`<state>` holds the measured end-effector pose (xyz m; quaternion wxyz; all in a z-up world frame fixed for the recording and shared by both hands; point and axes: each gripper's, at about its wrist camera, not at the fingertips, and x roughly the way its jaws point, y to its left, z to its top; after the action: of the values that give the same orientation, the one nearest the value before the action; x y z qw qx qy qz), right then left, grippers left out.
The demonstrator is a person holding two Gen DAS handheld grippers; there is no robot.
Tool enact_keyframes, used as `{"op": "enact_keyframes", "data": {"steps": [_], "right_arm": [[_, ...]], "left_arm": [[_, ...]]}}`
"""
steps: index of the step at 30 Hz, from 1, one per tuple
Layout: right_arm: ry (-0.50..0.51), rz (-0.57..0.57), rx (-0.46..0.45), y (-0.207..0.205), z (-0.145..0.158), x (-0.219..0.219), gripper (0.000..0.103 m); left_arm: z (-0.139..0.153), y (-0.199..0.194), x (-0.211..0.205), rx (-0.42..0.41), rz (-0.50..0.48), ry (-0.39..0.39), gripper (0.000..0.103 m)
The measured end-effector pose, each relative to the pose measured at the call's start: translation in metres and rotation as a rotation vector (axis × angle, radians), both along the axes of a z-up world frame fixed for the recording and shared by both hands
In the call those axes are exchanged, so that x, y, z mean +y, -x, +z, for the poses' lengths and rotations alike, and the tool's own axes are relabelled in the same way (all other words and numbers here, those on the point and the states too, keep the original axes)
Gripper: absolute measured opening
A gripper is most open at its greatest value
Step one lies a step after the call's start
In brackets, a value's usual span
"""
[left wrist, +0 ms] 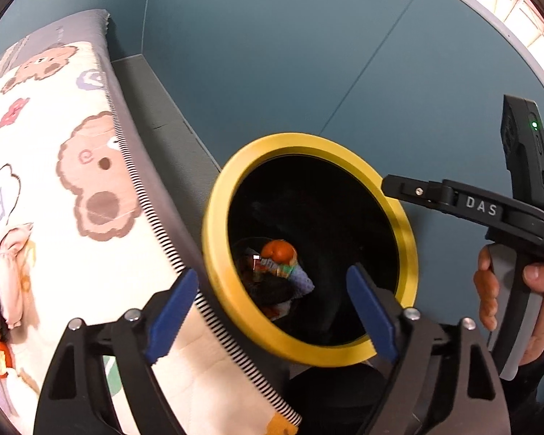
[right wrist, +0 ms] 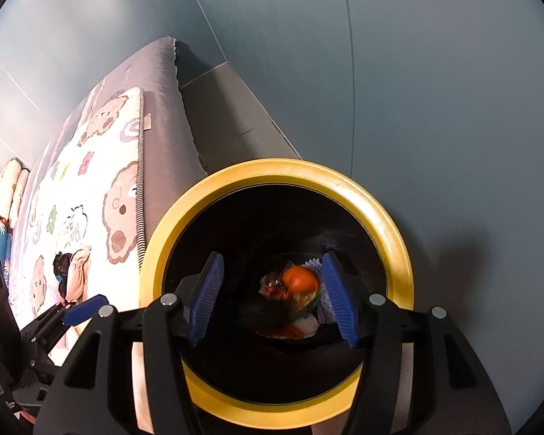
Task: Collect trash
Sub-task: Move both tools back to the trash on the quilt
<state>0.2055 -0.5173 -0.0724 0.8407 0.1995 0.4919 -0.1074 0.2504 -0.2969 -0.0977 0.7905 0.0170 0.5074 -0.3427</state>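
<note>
The right gripper (right wrist: 272, 297) hangs released and empty over the mouth of the yellow-rimmed bin (right wrist: 391, 224). The left gripper (left wrist: 272, 308) is also spread wide, holding nothing, and straddles the bin's rim at 7 o'clock. Deep inside, the trash (right wrist: 293, 290), an orange-coloured piece on wrappers and paper, lies at the bottom. Beyond, at 10 o'clock, the bear-print blanket (right wrist: 90, 188) covers the bed, with small clutter (right wrist: 70, 272) on it. The risk, I judge: either gripper's fingers clip the rim on leaving and tip the bin, spilling it.
</note>
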Motion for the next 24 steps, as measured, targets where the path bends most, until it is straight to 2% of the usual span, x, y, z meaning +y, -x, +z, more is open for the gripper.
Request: {"op": "enact_keyframes", "data": {"steps": [12, 24], "right_arm": [[0.002, 0.122, 0.01, -0.008, 0.011, 0.058, 0.06], [0.009, 0.281, 0.02, -0.036, 0.018, 0.146, 0.061]], "left_arm": [[0.006, -0.013, 0.066, -0.021, 0.091, -0.05, 0.086], [0.005, -0.023, 0.156, -0.021, 0.227, -0.09, 0.086]]}}
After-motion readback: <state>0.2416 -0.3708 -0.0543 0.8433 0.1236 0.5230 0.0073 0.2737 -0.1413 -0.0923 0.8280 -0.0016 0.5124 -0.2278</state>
